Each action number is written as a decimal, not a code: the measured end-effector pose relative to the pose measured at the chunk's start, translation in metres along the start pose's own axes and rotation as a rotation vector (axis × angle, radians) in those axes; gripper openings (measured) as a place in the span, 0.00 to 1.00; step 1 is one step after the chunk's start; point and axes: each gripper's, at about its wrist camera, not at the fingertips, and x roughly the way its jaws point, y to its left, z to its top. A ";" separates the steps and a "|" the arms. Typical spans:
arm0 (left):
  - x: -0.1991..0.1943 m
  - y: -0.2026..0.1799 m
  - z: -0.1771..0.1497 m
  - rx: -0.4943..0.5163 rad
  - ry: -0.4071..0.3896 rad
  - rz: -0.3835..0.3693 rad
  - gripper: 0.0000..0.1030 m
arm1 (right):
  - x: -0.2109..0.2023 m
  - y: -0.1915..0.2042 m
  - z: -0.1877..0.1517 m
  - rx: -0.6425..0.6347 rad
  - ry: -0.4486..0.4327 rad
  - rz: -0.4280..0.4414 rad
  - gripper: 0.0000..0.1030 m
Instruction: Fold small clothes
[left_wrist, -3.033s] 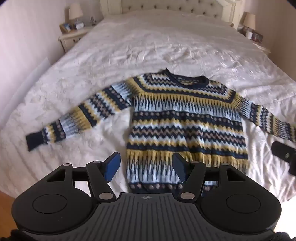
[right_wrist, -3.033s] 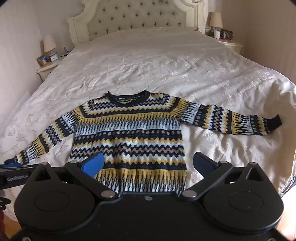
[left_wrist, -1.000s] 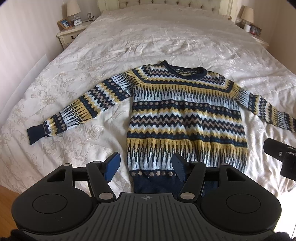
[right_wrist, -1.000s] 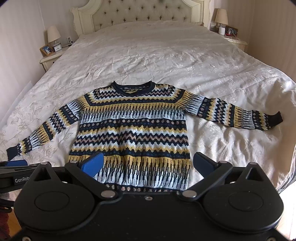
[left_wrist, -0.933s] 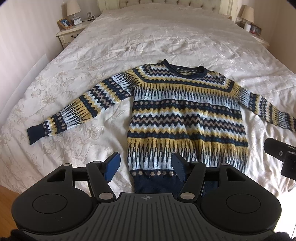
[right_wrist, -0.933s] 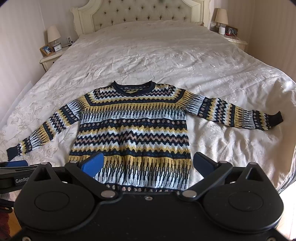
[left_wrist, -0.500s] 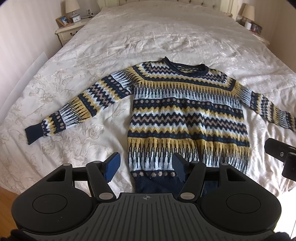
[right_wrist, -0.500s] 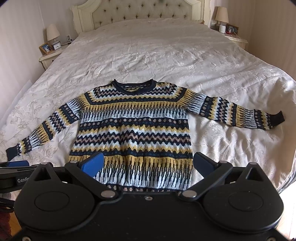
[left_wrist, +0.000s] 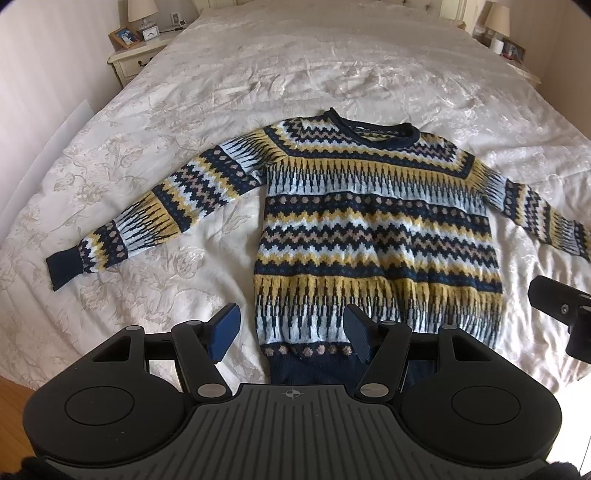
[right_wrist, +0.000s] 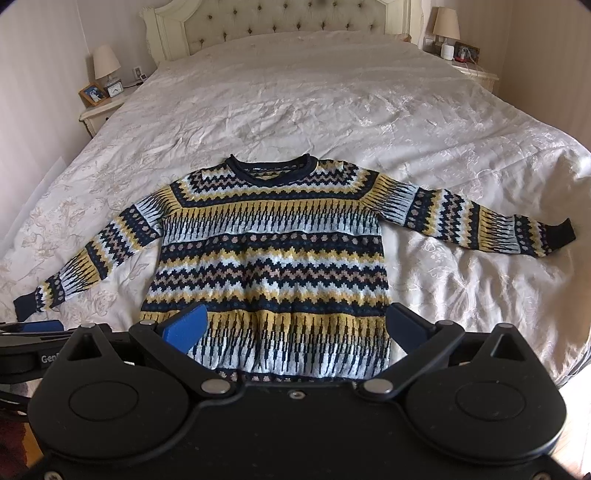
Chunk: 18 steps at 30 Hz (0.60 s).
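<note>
The sweater (left_wrist: 376, 236) lies flat and face up on the bed (left_wrist: 295, 74), filling the middle of both views, neck toward the top of the frame and dark ribbed hem at the bottom centre, just above each tool. Both sleeves are spread out: one reaches toward the lower left of the left wrist view, ending in a navy cuff (left_wrist: 64, 264), the other runs to the right edge of the right wrist view, ending in its own cuff (right_wrist: 563, 232).

It looks like a thick, patterned knit in navy, mustard, pale blue and tan bands, so I judge it soft, floppy and a little heavy for its size, likely to sag and stretch if lifted by one point. The wool should grip the pads well; the sheen of the quilted floral bedspread suggests the sweater may slide over it when dragged. Good holds seem to be the ribbed cuffs, the shoulder seams and the hem corners, where the fabric is doubled and firmer.

The left tool (left_wrist: 290, 332) hangs over the hem's left part with its blue pads wide apart, holding nothing. The right tool (right_wrist: 295, 325) is spread wider still across the lower body, also empty
</note>
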 end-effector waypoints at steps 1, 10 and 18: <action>0.001 -0.001 0.001 0.001 0.003 -0.001 0.59 | 0.001 0.000 -0.001 0.001 0.003 0.002 0.99; 0.014 -0.011 0.009 -0.002 0.023 -0.022 0.48 | 0.011 -0.027 0.003 0.073 0.041 0.031 0.97; 0.030 -0.036 0.024 0.006 0.024 0.017 0.48 | 0.053 -0.103 0.010 0.200 0.083 0.080 0.86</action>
